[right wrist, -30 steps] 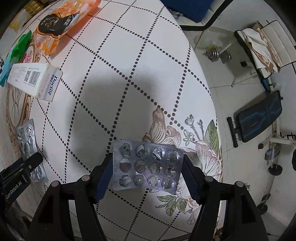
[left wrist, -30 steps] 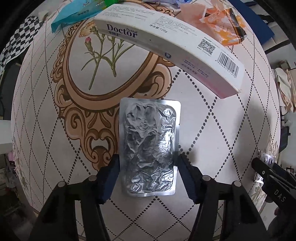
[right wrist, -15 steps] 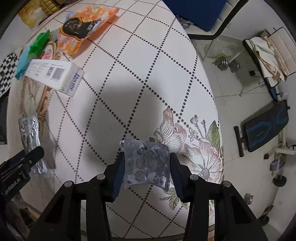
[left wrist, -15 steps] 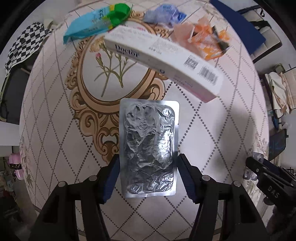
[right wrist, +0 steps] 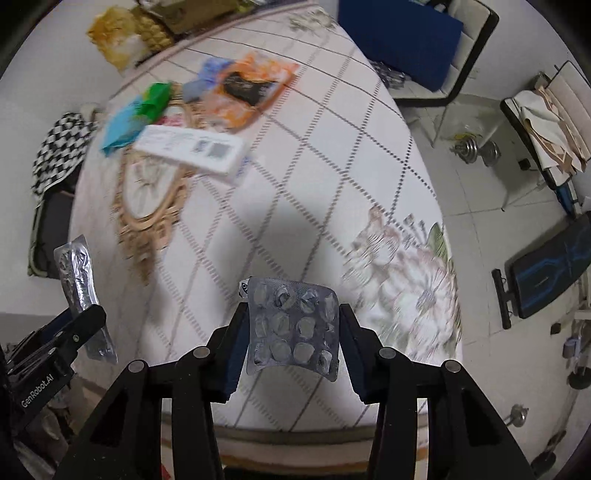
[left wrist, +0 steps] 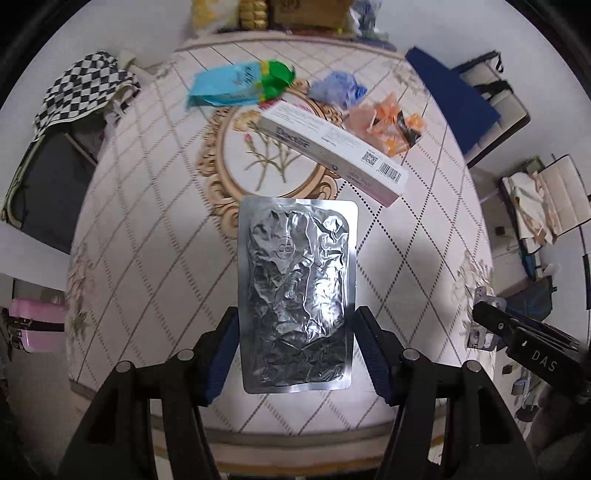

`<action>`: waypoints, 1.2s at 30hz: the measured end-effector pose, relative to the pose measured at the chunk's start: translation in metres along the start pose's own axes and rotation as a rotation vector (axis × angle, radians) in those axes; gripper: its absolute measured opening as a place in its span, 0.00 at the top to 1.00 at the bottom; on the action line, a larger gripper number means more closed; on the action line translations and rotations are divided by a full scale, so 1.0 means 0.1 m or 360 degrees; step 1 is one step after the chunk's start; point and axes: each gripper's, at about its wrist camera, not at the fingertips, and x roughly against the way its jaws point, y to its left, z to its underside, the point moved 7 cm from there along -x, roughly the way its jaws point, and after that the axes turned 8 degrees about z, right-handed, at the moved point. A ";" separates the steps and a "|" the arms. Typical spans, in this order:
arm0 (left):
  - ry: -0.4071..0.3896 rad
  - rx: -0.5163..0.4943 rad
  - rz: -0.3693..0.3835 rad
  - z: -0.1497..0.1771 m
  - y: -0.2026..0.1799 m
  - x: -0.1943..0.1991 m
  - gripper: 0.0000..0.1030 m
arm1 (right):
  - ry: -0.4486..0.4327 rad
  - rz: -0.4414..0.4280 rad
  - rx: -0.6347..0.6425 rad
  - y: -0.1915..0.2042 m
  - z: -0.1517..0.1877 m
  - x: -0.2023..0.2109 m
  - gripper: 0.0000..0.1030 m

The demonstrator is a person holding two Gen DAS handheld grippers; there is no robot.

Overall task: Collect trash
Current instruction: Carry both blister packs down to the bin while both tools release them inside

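Note:
My left gripper [left wrist: 295, 350] is shut on a crumpled silver foil blister sheet [left wrist: 297, 291] and holds it above the near edge of the table [left wrist: 147, 258]. My right gripper [right wrist: 291, 339] is shut on a clear empty pill blister pack [right wrist: 293, 328], which bows between the fingers, above the table's near right part. The foil sheet also shows at the left of the right wrist view [right wrist: 79, 280]. On the table lie a white toothpaste box [left wrist: 332, 157], a blue-green wrapper [left wrist: 240, 86], a blue crumpled wrapper [left wrist: 338, 90] and an orange wrapper [left wrist: 388, 123].
A checkered cloth [left wrist: 81, 88] hangs on a chair at the left. A blue chair [right wrist: 402, 37] stands beyond the table on the right. Dumbbell weights [right wrist: 476, 149] and a bench [right wrist: 546, 273] are on the tiled floor. Yellow packets [right wrist: 125, 33] lie at the far edge.
Both grippers have risen and pulled back from the table with their blister sheets. The right gripper closed on the pill pack, bowing it narrower.

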 end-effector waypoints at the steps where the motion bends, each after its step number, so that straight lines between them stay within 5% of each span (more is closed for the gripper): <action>1: -0.0022 -0.0001 0.0012 0.08 0.04 0.10 0.42 | -0.0017 -0.0009 0.0007 0.06 0.09 0.08 0.53; 9: -0.0107 0.0008 0.0152 1.06 0.56 0.71 0.42 | -0.0121 -0.0120 -0.0037 0.41 1.22 0.63 0.53; 16: 0.0139 0.0108 0.0256 2.32 1.12 0.65 0.42 | 0.0127 -0.0234 -0.0225 0.45 2.80 0.45 0.53; 23: 0.0461 0.0264 0.0339 3.22 1.43 -0.20 0.42 | 0.0502 -0.0243 -0.0372 0.41 4.06 -0.52 0.53; 35: 0.0708 0.0526 0.0446 3.93 1.97 -2.65 0.41 | 0.0729 -0.0322 -0.0480 0.48 4.74 -3.32 0.43; 36: 0.0712 0.0532 0.0445 3.99 2.01 -2.78 0.35 | 0.0734 -0.0339 -0.0478 0.48 4.76 -3.51 0.41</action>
